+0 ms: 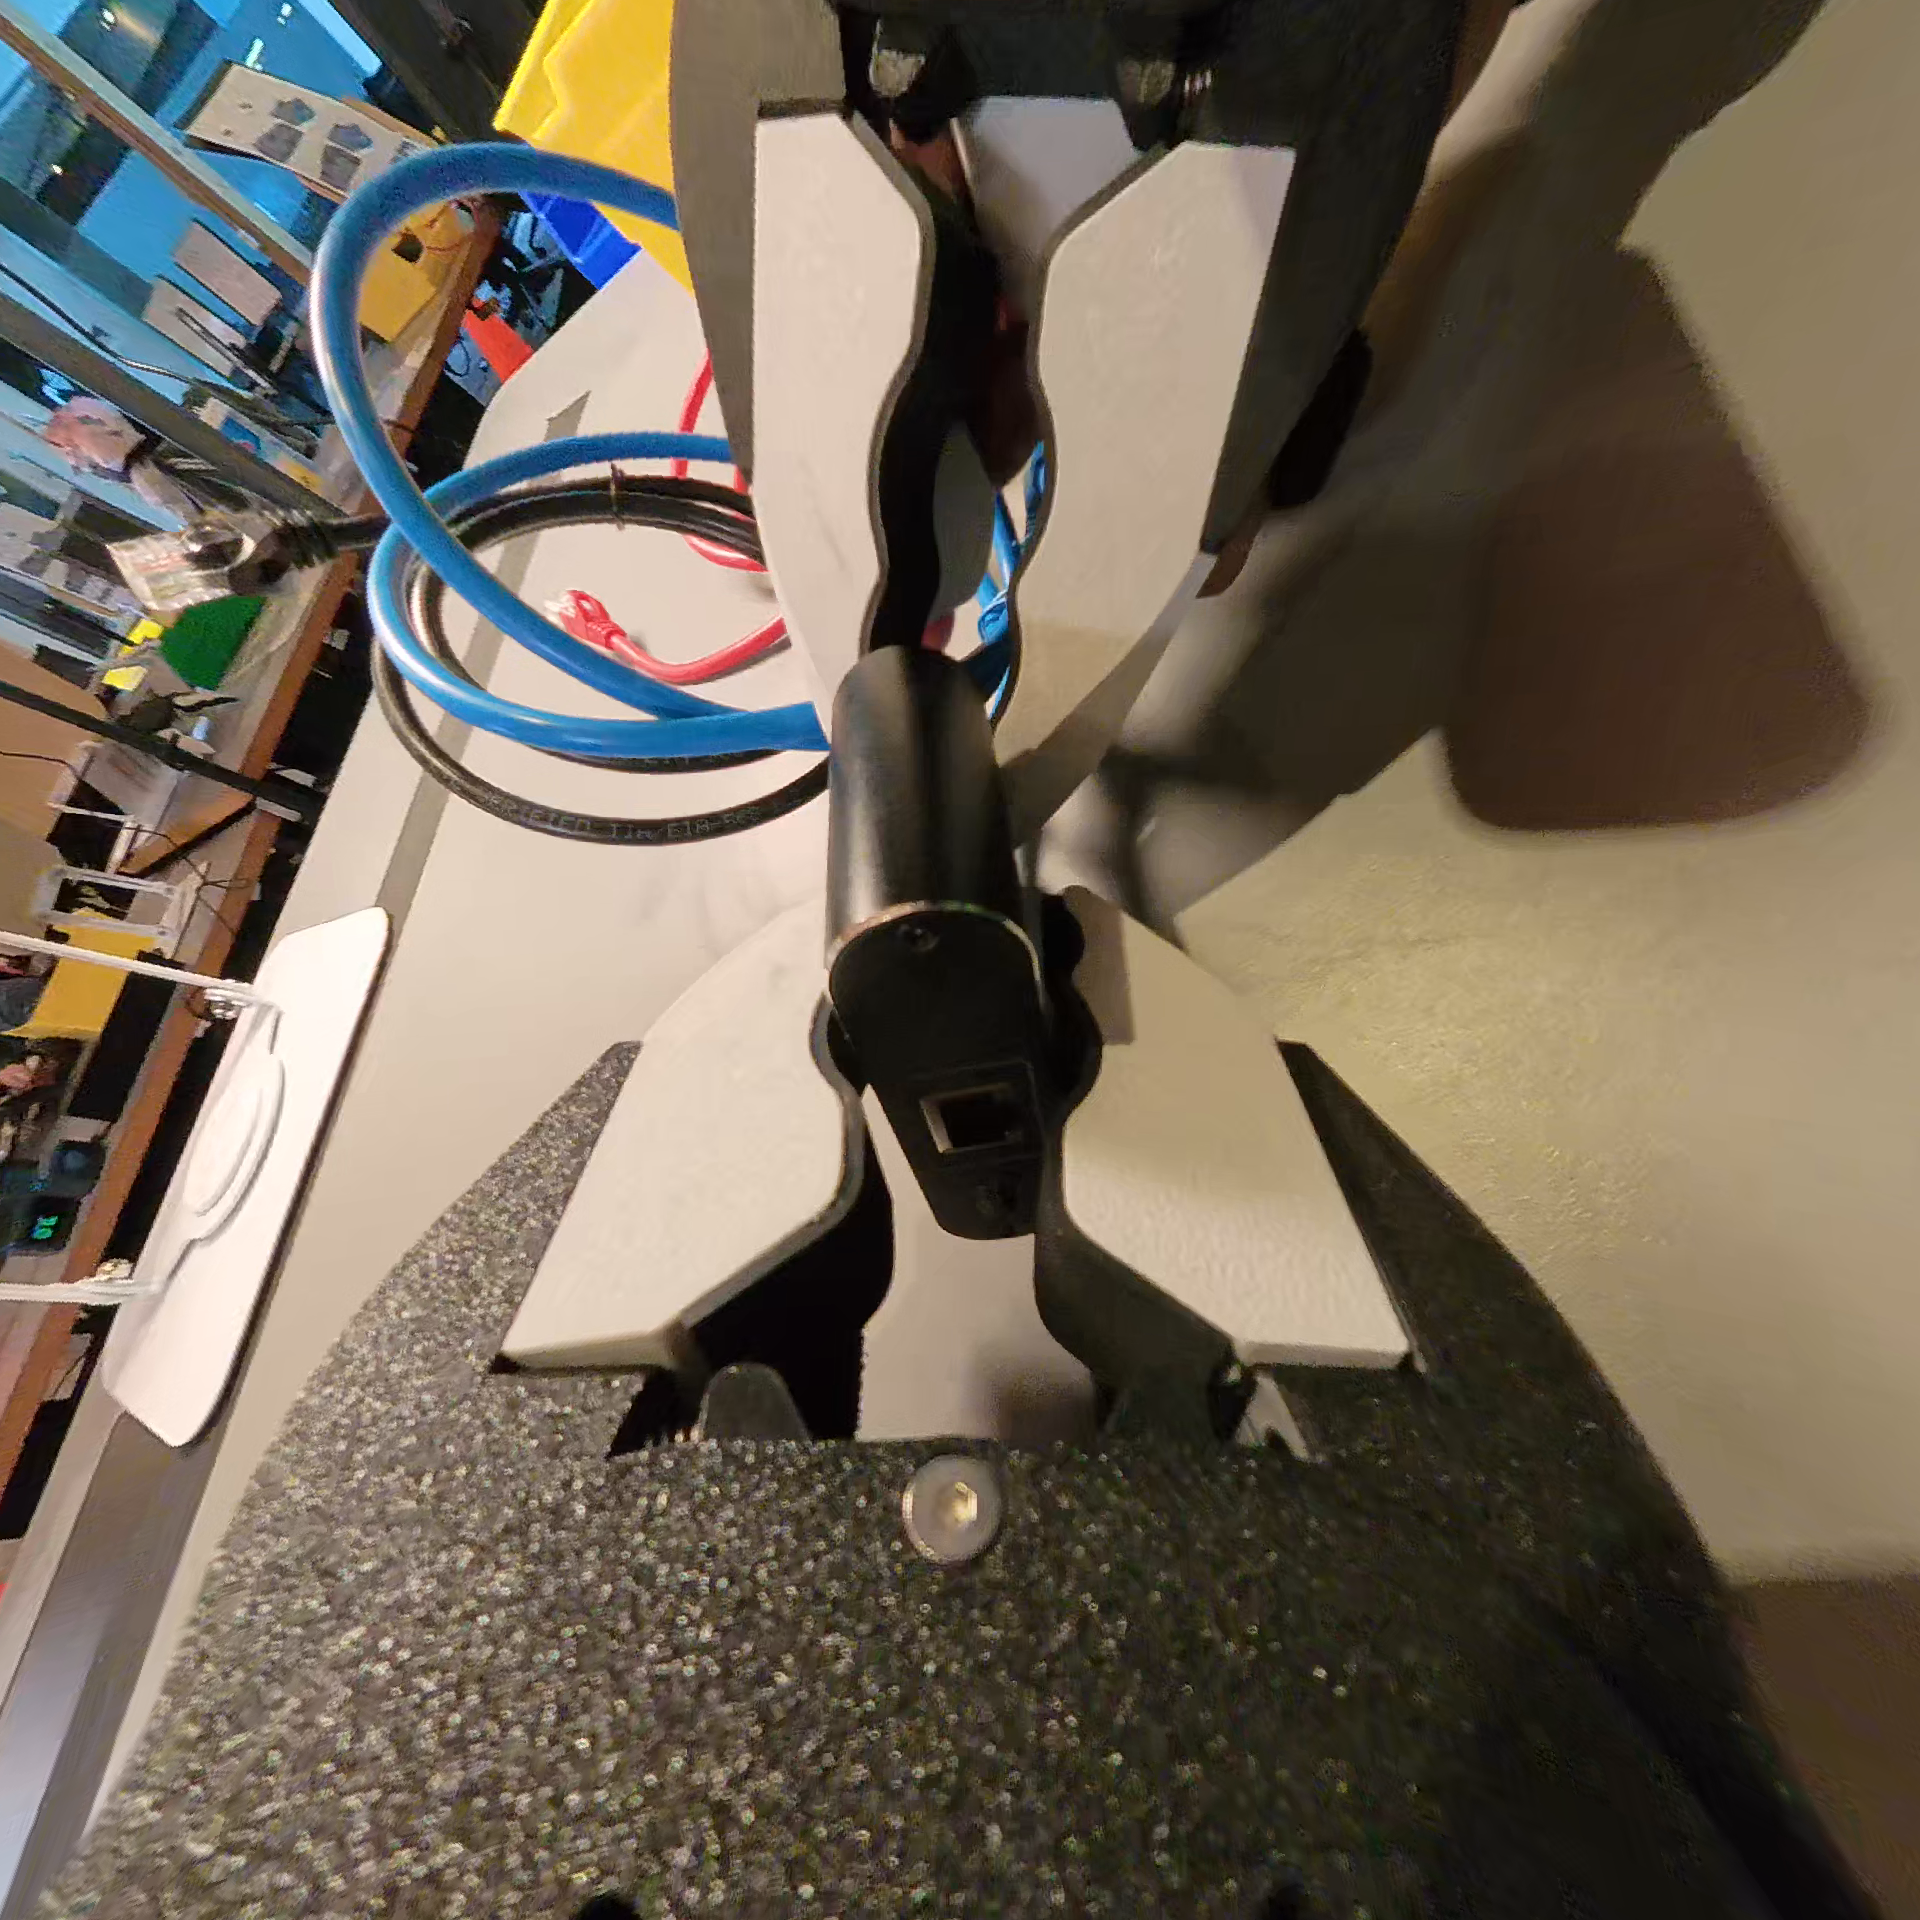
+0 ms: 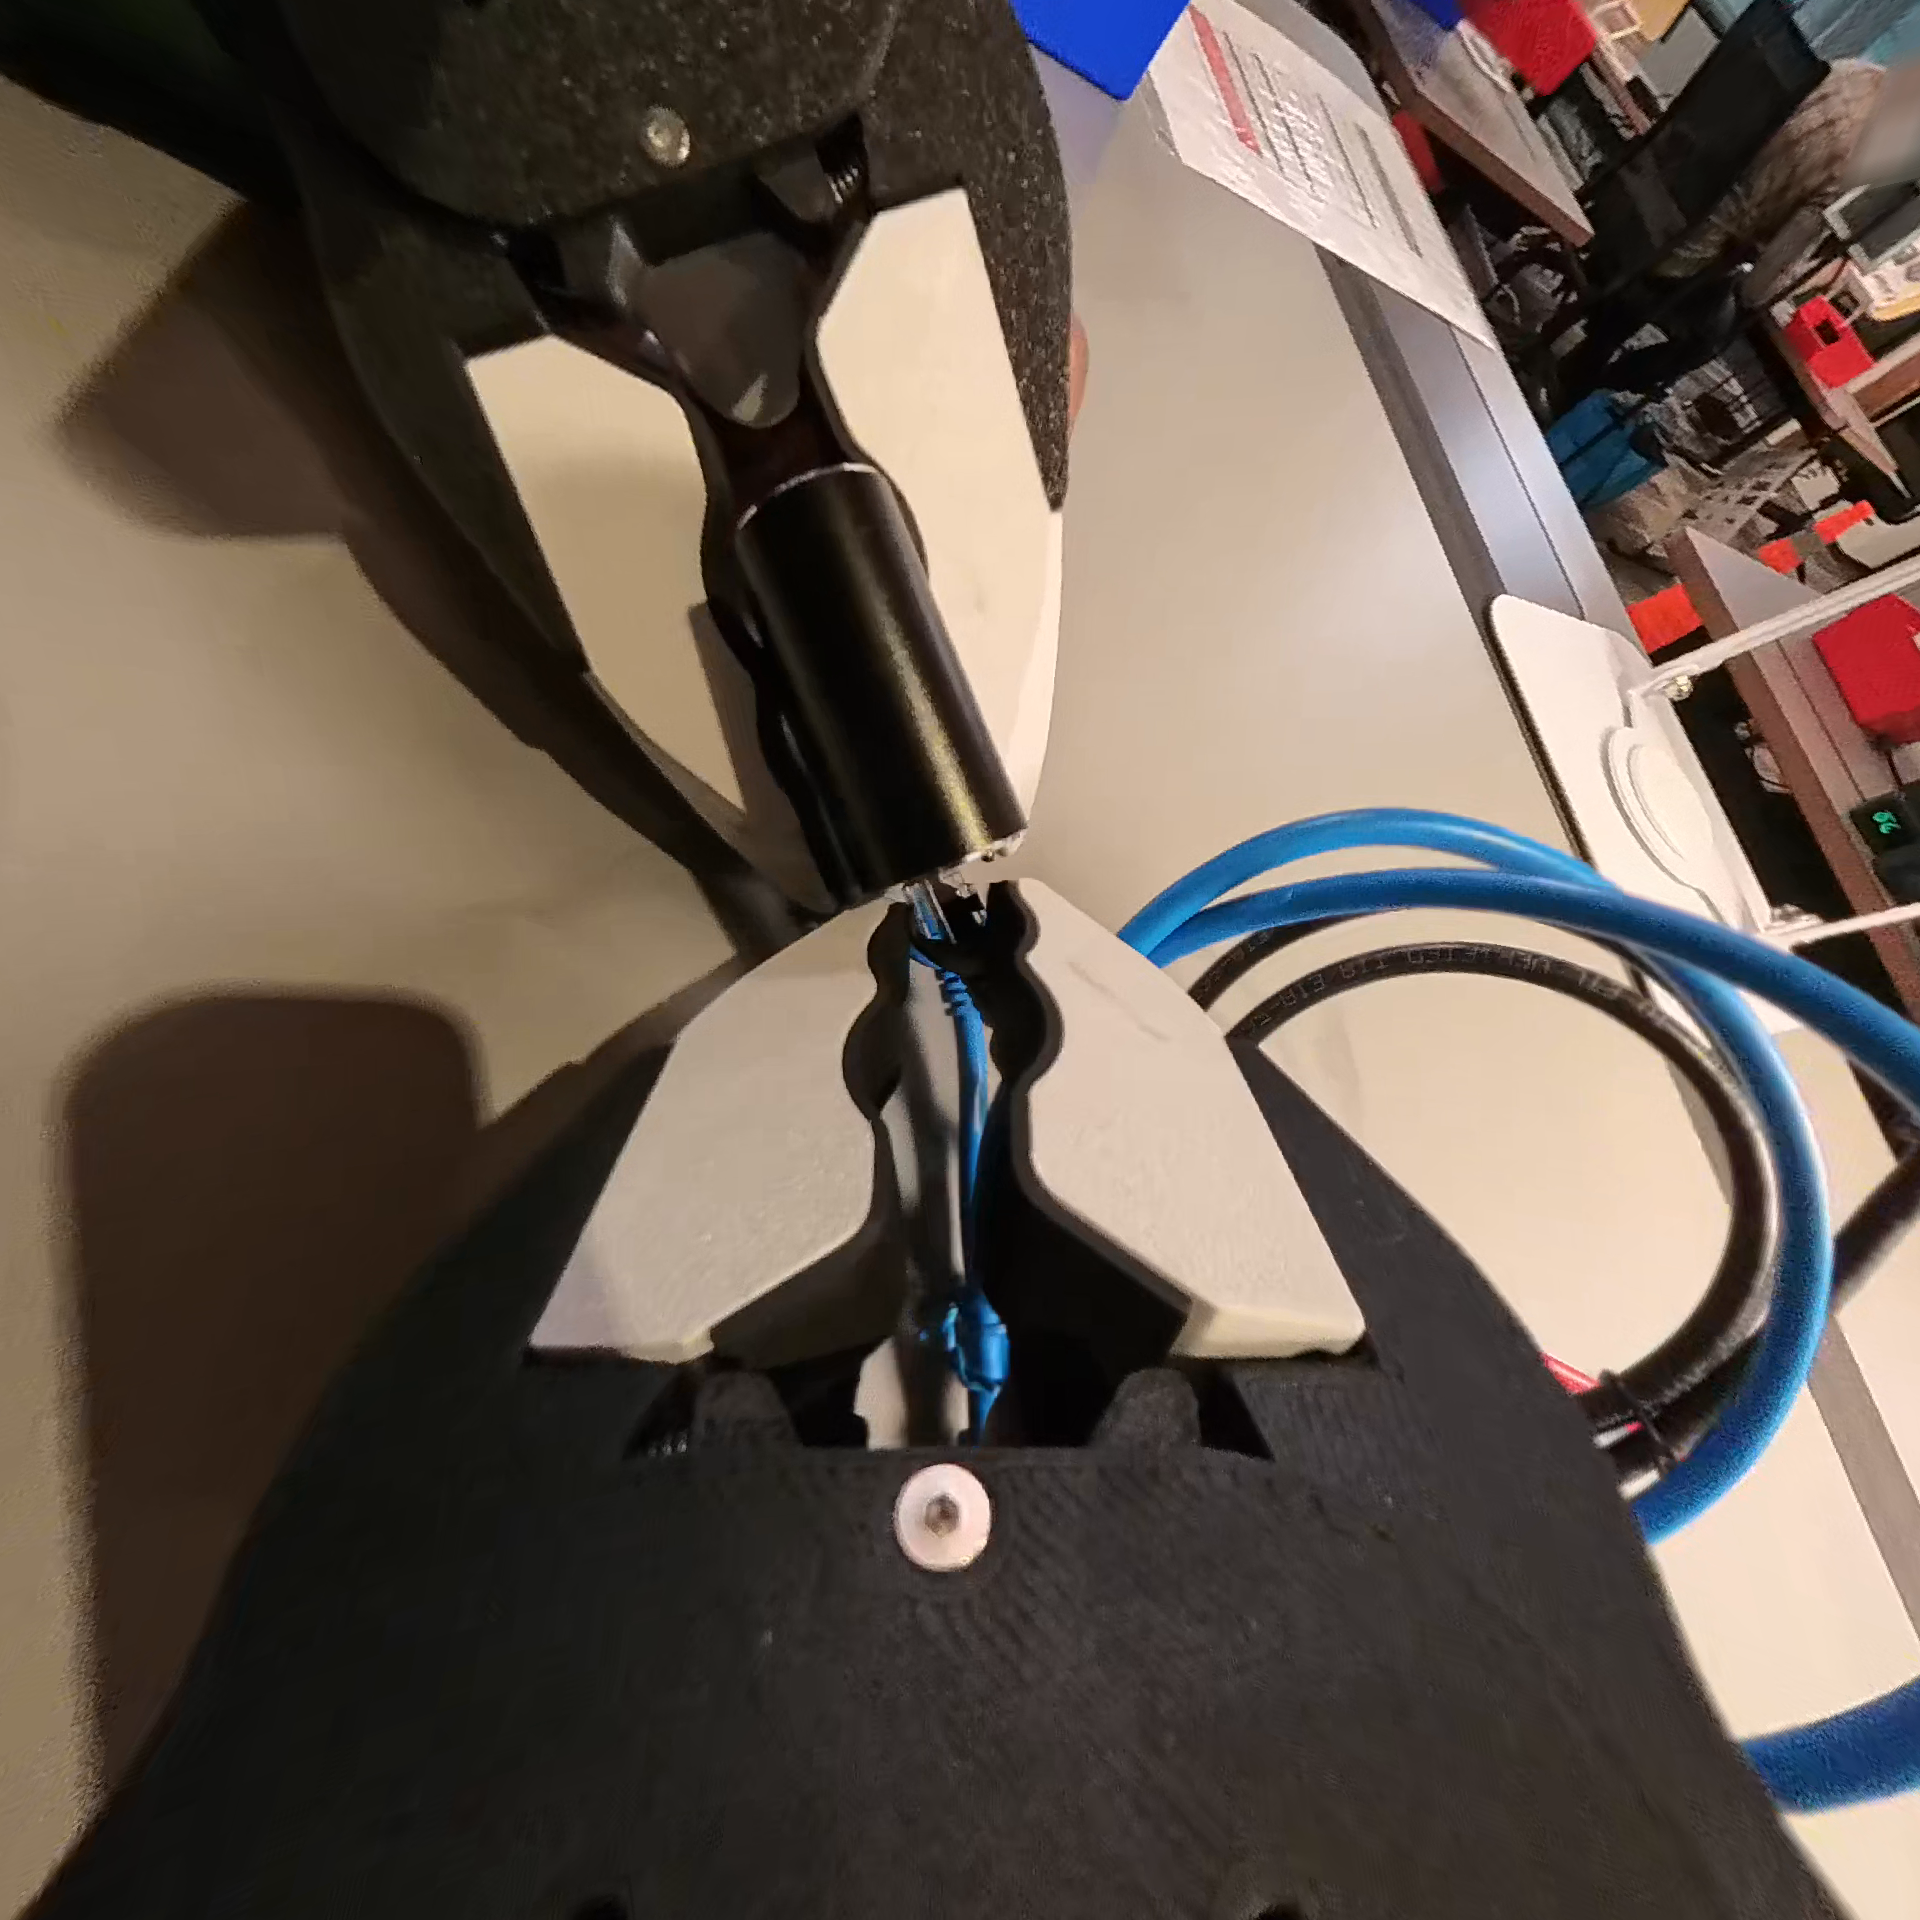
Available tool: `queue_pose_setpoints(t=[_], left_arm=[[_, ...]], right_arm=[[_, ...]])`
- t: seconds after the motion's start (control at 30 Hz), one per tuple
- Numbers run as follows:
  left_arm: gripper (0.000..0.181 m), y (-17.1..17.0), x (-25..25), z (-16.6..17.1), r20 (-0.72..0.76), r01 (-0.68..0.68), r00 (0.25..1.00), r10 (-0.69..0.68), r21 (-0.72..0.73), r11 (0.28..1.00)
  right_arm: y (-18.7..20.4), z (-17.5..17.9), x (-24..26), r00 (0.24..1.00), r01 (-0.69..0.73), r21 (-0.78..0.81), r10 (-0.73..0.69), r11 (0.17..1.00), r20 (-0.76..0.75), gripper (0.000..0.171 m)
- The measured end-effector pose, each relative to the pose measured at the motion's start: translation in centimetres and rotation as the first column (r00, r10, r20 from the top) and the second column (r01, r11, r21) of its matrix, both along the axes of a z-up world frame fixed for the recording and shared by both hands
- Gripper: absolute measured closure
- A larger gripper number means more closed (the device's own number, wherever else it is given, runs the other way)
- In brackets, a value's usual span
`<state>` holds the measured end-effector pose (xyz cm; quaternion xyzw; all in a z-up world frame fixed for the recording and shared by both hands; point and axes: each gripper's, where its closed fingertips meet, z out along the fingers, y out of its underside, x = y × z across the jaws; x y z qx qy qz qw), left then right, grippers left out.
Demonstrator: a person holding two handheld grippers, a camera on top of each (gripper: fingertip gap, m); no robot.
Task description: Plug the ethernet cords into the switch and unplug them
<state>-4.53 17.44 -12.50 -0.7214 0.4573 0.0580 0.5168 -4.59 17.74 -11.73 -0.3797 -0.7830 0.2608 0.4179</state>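
Left tool [image 1: 951, 1023]: fingers together, clamped on a black switch [image 1: 925, 831], a slim oblong body held off the bench [image 1: 540, 935]; an empty port faces the left wrist camera at its near end.
Right tool [image 2: 951, 940]: fingers together, clamped on the plug end of a blue ethernet cord [image 2: 1558, 904], the clear plug tip at or just inside the switch's far end; whether it is fully seated cannot be told.
Blue cord: loops over the bench beside the tools.
Black cord [image 1: 582, 800]: coiled with the blue, plug [image 1: 244, 545] lying free near the bench edge.
Red cord [image 1: 665, 655]: behind the right tool, plug free on the bench.
White pad [image 1: 239, 1174]: flat at the bench edge, apart from the work.
Hazards, by judgement: plug meeting the port askew, so it jams or its latch bends; switch twisting in the left grip, since both are held in air; blue loop dragging the other cords when pulled.
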Motion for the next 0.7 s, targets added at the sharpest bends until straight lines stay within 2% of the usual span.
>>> queue_pose_setpoints(t=[0.27,0.53,0.7], left_arm=[[0.151,0.5,-0.7,0.4,-0.067,-0.013,0.998,0.02,0.114,0.993],[0.151,0.1,-0.3,1.0,-0.081,0.026,0.997,-0.012,0.174,0.984],[0.151,0.1,-0.1,1.0,-0.114,0.033,0.993,-0.011,0.195,0.98]], right_arm=[[0.4,0.3,-0.5,0.996,0.075,0.025,-0.074,0.997,-0.047,0.156],[-0.1,1.0,-0.1,0.997,0.017,0.055,-0.013,0.998,-0.08,0.157],[-0.2,1.0,0.2,0.997,0.001,0.139,0.01,0.99,-0.079,0.157]])
